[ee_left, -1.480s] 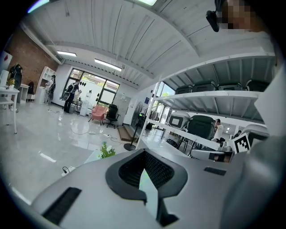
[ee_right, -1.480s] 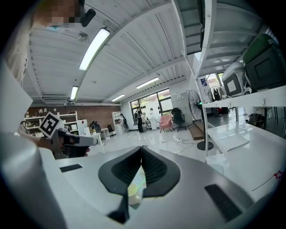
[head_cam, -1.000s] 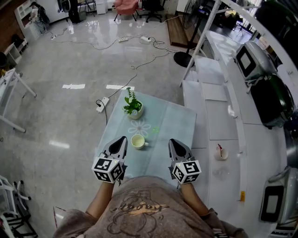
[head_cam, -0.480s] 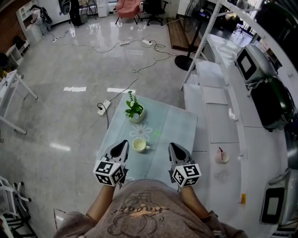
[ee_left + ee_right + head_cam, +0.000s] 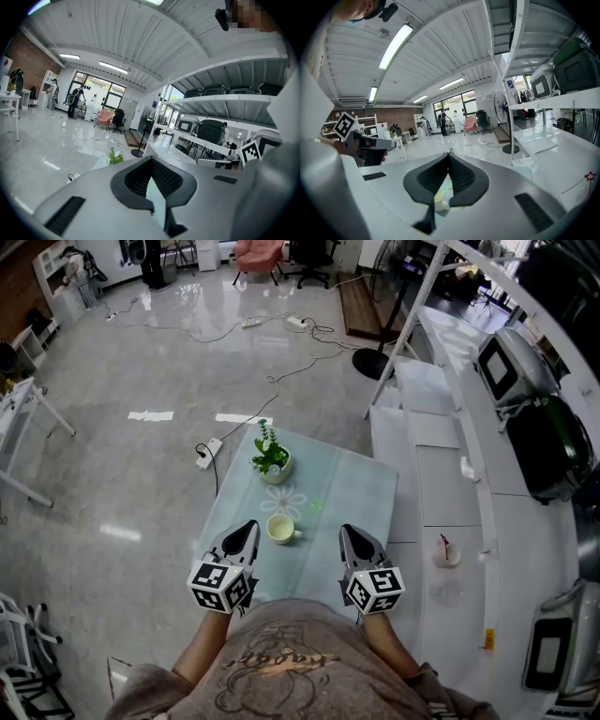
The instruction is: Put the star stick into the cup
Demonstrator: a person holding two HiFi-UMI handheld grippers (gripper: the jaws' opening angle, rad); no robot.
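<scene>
A pale yellow cup [image 5: 279, 528] with a handle stands on the small glass-topped table [image 5: 352, 486], between my two grippers. The star stick [image 5: 442, 542], thin with a red star, stands in a small round holder on the white counter to the right of the table. In the right gripper view its red star [image 5: 590, 176] shows at the far right. My left gripper [image 5: 247, 525] hangs just left of the cup, shut and holding nothing. My right gripper [image 5: 348, 530] is to the cup's right, also shut and empty. Part of the cup [image 5: 440, 199] shows under its jaws.
A potted green plant [image 5: 270, 457] stands at the table's far end behind the cup. White counters [image 5: 441, 474] with dark appliances [image 5: 551, 442] run along the right. Cables and a power strip [image 5: 204, 455] lie on the floor beyond the table.
</scene>
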